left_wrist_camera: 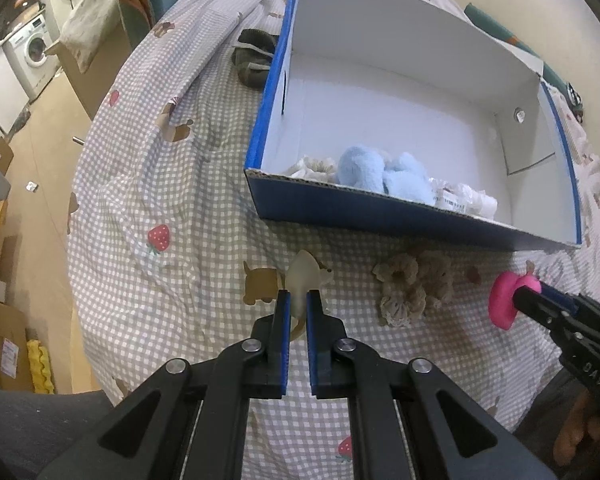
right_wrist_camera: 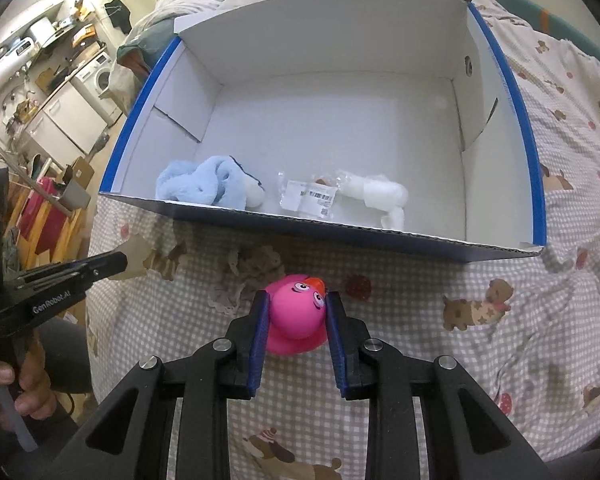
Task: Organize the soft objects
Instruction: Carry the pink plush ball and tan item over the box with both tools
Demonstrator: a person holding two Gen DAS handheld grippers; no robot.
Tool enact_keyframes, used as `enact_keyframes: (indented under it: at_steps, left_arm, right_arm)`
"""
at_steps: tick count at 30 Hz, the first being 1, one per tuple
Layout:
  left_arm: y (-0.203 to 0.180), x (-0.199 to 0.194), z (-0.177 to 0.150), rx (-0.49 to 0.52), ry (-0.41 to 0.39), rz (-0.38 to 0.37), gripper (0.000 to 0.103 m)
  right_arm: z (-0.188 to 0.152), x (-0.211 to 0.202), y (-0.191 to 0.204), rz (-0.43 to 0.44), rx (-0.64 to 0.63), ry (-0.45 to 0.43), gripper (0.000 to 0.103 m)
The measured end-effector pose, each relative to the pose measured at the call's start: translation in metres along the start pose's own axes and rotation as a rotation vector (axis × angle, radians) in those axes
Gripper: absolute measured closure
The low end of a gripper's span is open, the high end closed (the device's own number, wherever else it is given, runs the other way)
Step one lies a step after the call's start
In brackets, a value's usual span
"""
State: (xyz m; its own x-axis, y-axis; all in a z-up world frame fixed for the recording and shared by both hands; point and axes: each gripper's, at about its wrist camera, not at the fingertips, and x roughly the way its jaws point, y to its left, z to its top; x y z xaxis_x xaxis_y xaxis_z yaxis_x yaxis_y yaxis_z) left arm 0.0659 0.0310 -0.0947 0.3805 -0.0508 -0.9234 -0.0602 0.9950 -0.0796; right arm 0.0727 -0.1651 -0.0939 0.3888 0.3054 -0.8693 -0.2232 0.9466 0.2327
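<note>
A bed covered with a grey-and-white checked sheet (left_wrist_camera: 148, 184), printed with strawberries and small brown dogs, fills both views. On it sits an open cardboard box (right_wrist_camera: 500, 250), blue outside and white inside.

The left gripper (left_wrist_camera: 298, 300) has its two blue-padded fingers closed tightly on a small pale, translucent soft toy (left_wrist_camera: 303, 276), which sticks out past the fingertips, just in front of the box's near wall. The same gripper appears at the left edge of the right wrist view, where white lettering on its black body reads "GenRobot.AI".

The right gripper (right_wrist_camera: 298, 308) is clamped on a pink rubber duck (right_wrist_camera: 296, 312) with an orange beak and cartoon eyes; the fingers press the duck's head from both sides. The duck is also short of the box, close to its front wall.

Between the two grippers, on the sheet, lies a beige crocheted scrunchie (left_wrist_camera: 414, 288), touching neither gripper.

Inside the box, against the near wall, lie a light blue plush toy (right_wrist_camera: 210, 188), a clear plastic packet (right_wrist_camera: 308, 196) with a white barcode label whose print is too small to read, and a white soft item (right_wrist_camera: 384, 194) beside it. A dark green slipper-like thing (left_wrist_camera: 254, 58) rests on the sheet outside the box's left wall. A white washing machine (left_wrist_camera: 34, 48) stands far off in the room.
</note>
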Motion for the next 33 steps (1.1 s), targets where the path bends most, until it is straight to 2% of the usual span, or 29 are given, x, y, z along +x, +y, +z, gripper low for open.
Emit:
enact_keyframes:
  at_steps: [5,9,12,17,21,33]
  left_arm:
    - [-0.005,-0.002,-0.001,0.027,-0.021,0.029,0.096]
    - [-0.007,-0.021,-0.001,0.031,-0.066,0.038,0.096]
    - [-0.005,-0.036,0.002,-0.022,-0.048,-0.012,0.096]
    - [-0.018,-0.069,0.012,0.011,-0.168,0.037,0.096]
    - [-0.03,-0.088,0.028,0.052,-0.245,0.033,0.096]
    - [-0.056,-0.089,0.087,0.08,-0.278,-0.014,0.096]
  right_arm:
    - [0.0,-0.005,0.001,0.008,-0.007,-0.02,0.074]
    - [0.001,-0.019,-0.001,0.037,0.021,-0.069,0.074]
    - [0.003,-0.035,0.0,0.044,0.023,-0.129,0.074]
    - [0.008,-0.051,0.002,0.059,0.034,-0.197,0.074]
    - [0.02,-0.062,0.0,0.079,0.052,-0.237,0.074]
    - [0.073,-0.074,-0.008,0.092,0.04,-0.293,0.074]
